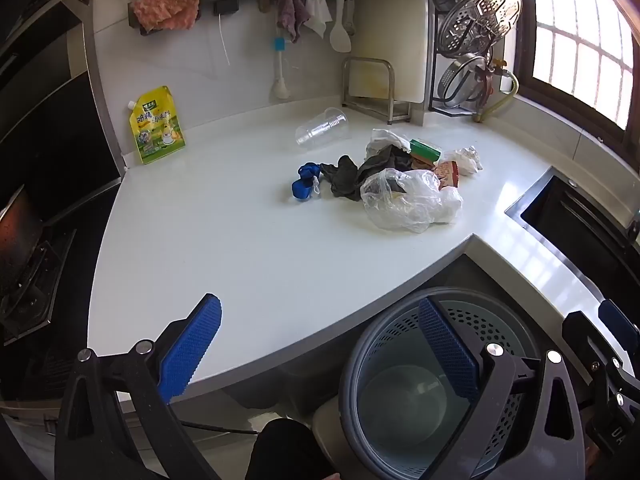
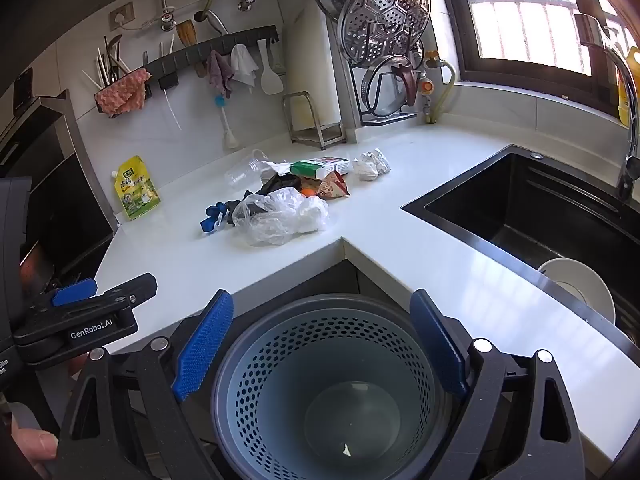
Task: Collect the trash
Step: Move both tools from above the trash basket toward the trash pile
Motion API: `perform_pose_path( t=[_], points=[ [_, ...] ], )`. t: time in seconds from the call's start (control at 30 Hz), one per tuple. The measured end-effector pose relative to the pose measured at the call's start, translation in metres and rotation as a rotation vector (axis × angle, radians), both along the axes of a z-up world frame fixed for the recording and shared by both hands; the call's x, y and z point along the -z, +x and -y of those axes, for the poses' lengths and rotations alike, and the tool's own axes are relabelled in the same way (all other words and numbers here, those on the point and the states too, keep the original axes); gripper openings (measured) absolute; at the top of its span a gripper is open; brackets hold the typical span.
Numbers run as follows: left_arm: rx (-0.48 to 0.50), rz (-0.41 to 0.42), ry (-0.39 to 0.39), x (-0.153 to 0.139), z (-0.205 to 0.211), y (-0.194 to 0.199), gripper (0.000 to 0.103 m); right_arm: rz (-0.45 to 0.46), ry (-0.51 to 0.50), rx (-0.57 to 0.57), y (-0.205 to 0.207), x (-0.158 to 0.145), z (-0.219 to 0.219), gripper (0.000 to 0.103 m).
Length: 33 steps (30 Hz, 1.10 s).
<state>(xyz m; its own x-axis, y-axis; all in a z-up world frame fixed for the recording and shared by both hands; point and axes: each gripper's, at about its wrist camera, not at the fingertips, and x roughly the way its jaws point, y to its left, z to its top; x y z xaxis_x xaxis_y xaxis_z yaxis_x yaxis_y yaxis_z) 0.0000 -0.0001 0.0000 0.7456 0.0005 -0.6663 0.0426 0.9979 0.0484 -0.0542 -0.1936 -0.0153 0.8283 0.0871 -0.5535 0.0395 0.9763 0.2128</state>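
While both tools (image 1: 320,348) (image 2: 322,344) gape empty, only the right view shows the sink's bowl (image 2: 580,286).

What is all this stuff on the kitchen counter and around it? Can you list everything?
Clear plastic bag: one, front of trash pile on white counter.
Dark rag: one, blackish, in pile.
Blue scrap: one, pile's left end.
Green-white box: one, pile's back.
Crumpled paper: one, white, pile's right.
Clear cup: one, on its side, behind pile.
Yellow pouch: one, against wall.
Bin: one, grey-blue, perforated, below counter edge.
Sink: one, black, right.
Left gripper: open, empty.
Right gripper: open, empty.
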Motion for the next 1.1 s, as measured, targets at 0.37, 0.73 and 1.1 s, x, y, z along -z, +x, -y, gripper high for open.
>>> perform_pose_path(
  t=[0.37, 0.73, 1.1],
  points=[
    [-0.002, 0.003, -0.001, 0.0002, 0.0, 0.0001, 0.097, -0.002, 0.001, 0.0, -0.0003, 0.003, 0.0, 0.086],
    [-0.002, 0.003, -0.005, -0.0001, -0.0054, -0.0003, 0.097, -0.005, 0.003, 0.0, 0.0004, 0.005, -0.0006, 0.086],
    [-0.001, 0.002, -0.004, 0.0017, -0.0035, -0.0011, 0.097, -0.003, 0.004, 0.0, 0.0003, 0.0059, -0.0007, 0.086]
  ],
)
